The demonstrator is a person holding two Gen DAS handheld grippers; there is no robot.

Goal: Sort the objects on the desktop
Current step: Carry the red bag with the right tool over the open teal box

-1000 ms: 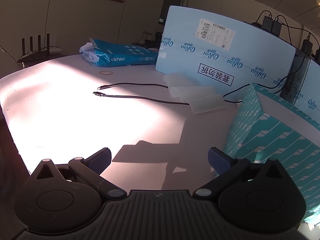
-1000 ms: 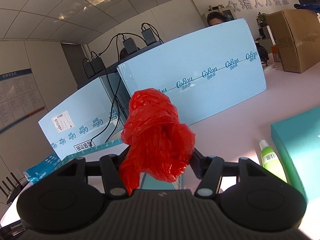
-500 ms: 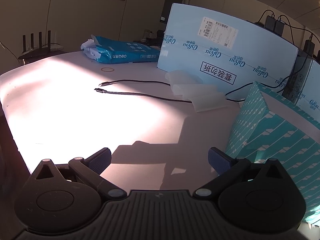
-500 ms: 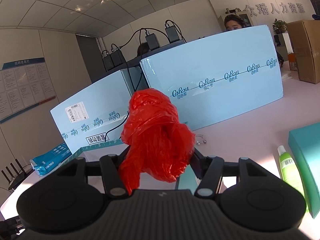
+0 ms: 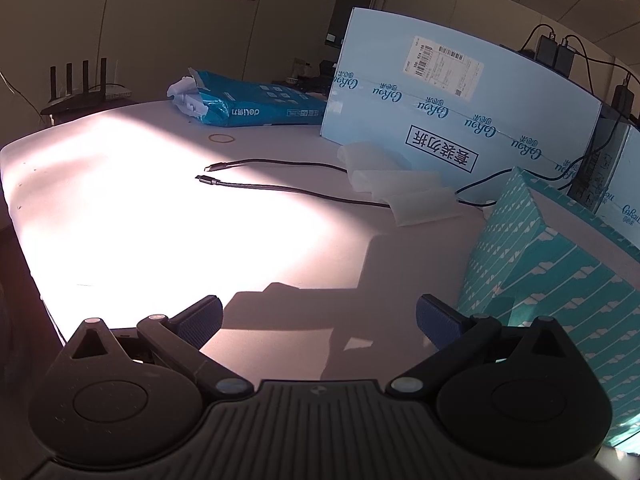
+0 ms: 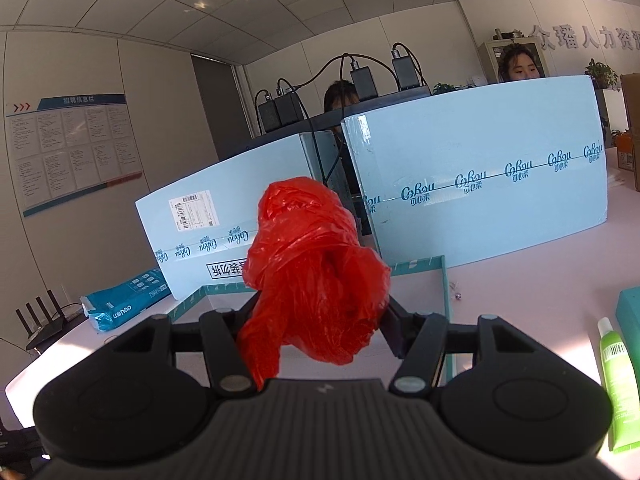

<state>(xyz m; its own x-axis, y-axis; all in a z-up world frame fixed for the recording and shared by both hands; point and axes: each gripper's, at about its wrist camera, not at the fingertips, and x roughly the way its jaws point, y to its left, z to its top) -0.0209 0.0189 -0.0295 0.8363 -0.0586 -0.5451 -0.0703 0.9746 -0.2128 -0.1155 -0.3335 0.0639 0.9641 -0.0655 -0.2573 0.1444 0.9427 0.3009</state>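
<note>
Right gripper point(image 6: 320, 316) pinches a crumpled red plastic bag point(image 6: 312, 268) just above the teal box point(image 6: 440, 264) ahead — slick film could slip free or cling on release — while left gripper point(image 5: 318, 316) hangs spread wide, empty.

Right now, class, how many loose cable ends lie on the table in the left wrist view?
2: one cable end nearer the blue pack, the other cable end just in front of it. More may be hidden.

I see hard sunlight glaring white across the bench point(image 5: 160, 220), deep shadows near my left tongs point(image 5: 318, 318); fisheye bends edges, corners darken.
</note>
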